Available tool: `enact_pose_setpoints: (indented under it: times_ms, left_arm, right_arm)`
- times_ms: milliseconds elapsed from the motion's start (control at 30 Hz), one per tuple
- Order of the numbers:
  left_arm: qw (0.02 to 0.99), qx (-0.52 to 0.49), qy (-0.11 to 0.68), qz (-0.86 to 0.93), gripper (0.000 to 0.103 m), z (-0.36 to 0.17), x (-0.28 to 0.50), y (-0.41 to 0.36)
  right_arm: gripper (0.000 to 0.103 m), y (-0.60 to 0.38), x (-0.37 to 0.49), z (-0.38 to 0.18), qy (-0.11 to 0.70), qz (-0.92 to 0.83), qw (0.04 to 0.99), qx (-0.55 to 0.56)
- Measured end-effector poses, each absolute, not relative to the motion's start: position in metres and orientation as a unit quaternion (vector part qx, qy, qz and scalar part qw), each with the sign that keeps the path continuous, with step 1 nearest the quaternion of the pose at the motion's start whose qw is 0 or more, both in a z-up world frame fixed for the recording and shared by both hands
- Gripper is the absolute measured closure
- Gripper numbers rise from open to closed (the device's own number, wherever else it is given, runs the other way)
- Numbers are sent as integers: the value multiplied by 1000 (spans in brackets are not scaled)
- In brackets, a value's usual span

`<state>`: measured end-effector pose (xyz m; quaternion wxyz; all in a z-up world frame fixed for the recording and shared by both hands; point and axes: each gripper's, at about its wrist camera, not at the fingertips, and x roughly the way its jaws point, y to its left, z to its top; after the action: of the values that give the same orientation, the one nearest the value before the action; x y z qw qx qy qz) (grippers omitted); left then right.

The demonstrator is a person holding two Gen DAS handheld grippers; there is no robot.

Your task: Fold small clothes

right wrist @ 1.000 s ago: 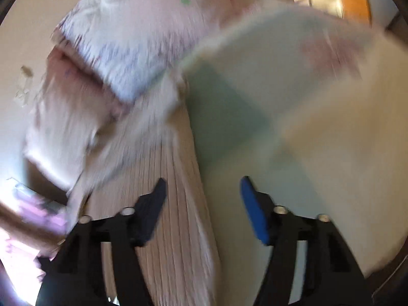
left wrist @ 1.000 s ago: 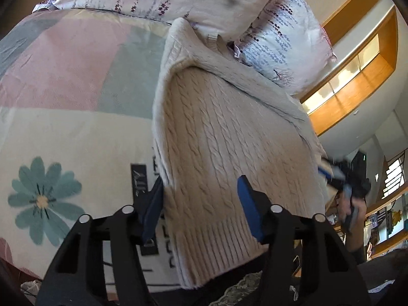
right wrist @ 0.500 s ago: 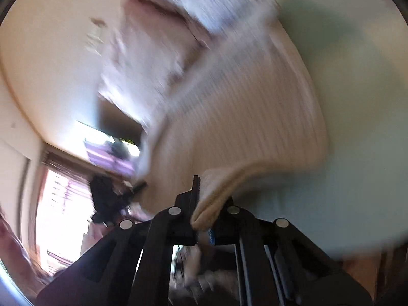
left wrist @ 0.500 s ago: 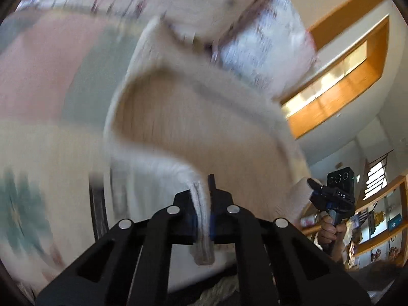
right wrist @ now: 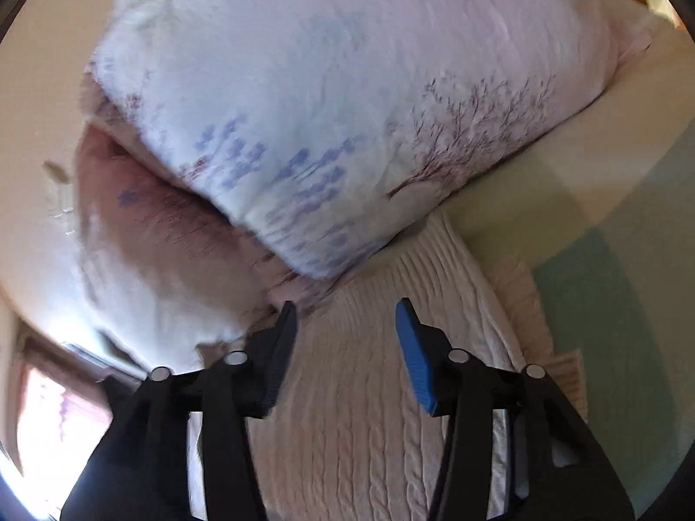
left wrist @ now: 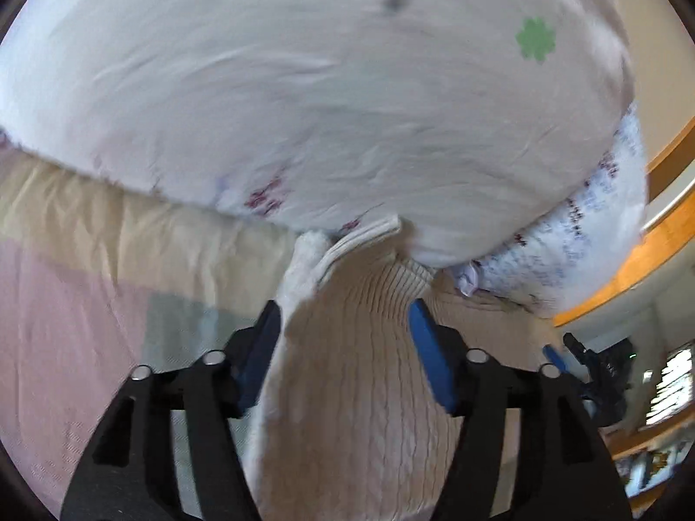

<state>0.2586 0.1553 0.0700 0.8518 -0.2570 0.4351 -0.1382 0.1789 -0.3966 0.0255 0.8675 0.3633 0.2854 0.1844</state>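
Now left gripper released, jaws spread over cream cable-knit sweater; half second ago clamped on hem. Right gripper likewise let go, spread above same sweater. Sweater lies on patchwork bedspread, top edge butting pillows; open bedspread left.

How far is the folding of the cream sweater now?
Done: the cable-knit sweater lies doubled, its ribbed edge up near the pillow. In hand: nothing; left gripper and right gripper are open above it. Left: perhaps another fold.
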Motion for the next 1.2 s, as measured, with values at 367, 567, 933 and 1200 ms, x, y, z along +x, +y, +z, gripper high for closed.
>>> enact_pose_setpoints:
  times_ms: [367,567,933,1200]
  left_arm:
    - [789,-332,491,-161,82,19,248,146]
    - [784,-379,428,-242,86,75,241,100]
    - [554,-491,458,-492,65,57,286,-158]
    - [801,-256,419,-341,20,97,243,-64]
  right_arm:
    - [21,-422,136,10,287,199,872,343]
    - [21,-445,105,24,253,197,883,344]
    - [21,-498,101,22,258,109,892,355]
    - [23,-469,135,29,316,158,879,320]
